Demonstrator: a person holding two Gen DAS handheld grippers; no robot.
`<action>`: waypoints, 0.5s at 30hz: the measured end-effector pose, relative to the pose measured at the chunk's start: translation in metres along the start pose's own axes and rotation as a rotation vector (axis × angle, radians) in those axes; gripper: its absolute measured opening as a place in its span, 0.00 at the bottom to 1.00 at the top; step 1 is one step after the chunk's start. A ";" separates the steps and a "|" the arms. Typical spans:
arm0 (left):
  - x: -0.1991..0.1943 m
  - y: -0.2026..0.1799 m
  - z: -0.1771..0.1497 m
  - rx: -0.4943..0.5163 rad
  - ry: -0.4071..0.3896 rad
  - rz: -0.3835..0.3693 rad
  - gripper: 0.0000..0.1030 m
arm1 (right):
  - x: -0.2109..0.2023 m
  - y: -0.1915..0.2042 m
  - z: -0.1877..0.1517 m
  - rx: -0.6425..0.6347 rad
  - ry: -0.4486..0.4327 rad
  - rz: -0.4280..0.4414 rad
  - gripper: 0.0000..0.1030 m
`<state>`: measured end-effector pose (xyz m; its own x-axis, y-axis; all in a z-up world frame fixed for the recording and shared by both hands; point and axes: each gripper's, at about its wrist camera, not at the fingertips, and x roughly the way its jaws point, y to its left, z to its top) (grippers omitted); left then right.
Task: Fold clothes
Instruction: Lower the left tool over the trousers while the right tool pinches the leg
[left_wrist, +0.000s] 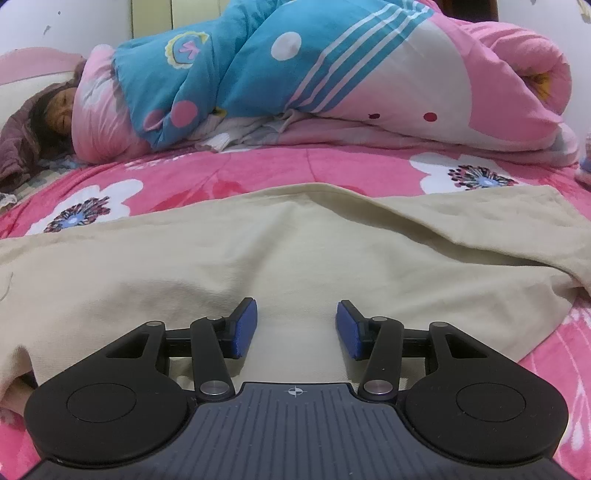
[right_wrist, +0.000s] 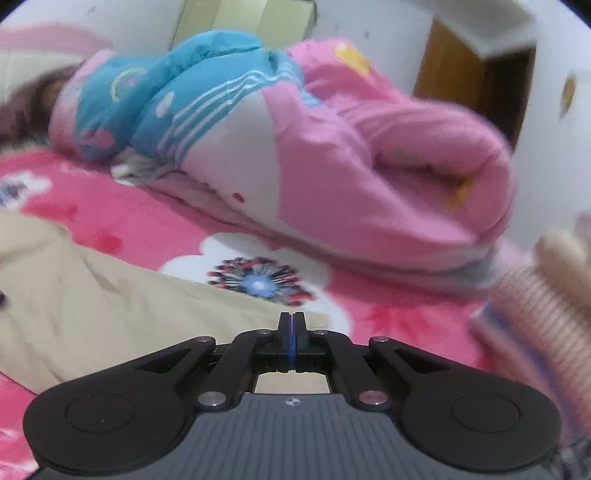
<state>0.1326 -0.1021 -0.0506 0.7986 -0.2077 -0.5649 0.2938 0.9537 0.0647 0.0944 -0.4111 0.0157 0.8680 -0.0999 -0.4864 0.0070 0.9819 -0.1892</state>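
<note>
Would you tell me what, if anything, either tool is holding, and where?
Nothing: the left tool is open above the beige garment; the right tool is shut, empty.

Pink floral bedsheet (left_wrist: 258, 173), rolled pink-and-blue quilt (left_wrist: 332, 74) at its far side, person (left_wrist: 55, 110) lying beside the quilt

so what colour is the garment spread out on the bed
Plain beige or cream, no pattern. The garment shows best in the left wrist view, lying on the pink flowered bedspread.

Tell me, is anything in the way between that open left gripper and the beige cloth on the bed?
Nothing visible is. The left gripper hangs right over the beige garment, jaws open, with only bare cloth between the pads.
</note>
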 end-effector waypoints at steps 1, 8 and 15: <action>0.000 0.000 0.000 -0.002 0.000 -0.001 0.48 | -0.007 0.006 -0.002 -0.011 -0.005 0.055 0.01; 0.001 -0.001 -0.001 0.004 -0.003 0.007 0.48 | -0.029 0.090 -0.052 -0.320 0.065 0.225 0.55; 0.001 -0.002 -0.001 0.006 -0.006 0.009 0.48 | -0.007 0.055 -0.029 -0.223 0.050 0.074 0.02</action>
<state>0.1319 -0.1036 -0.0520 0.8043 -0.2003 -0.5594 0.2896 0.9542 0.0748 0.0742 -0.3607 -0.0166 0.8363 -0.0423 -0.5466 -0.1702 0.9277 -0.3322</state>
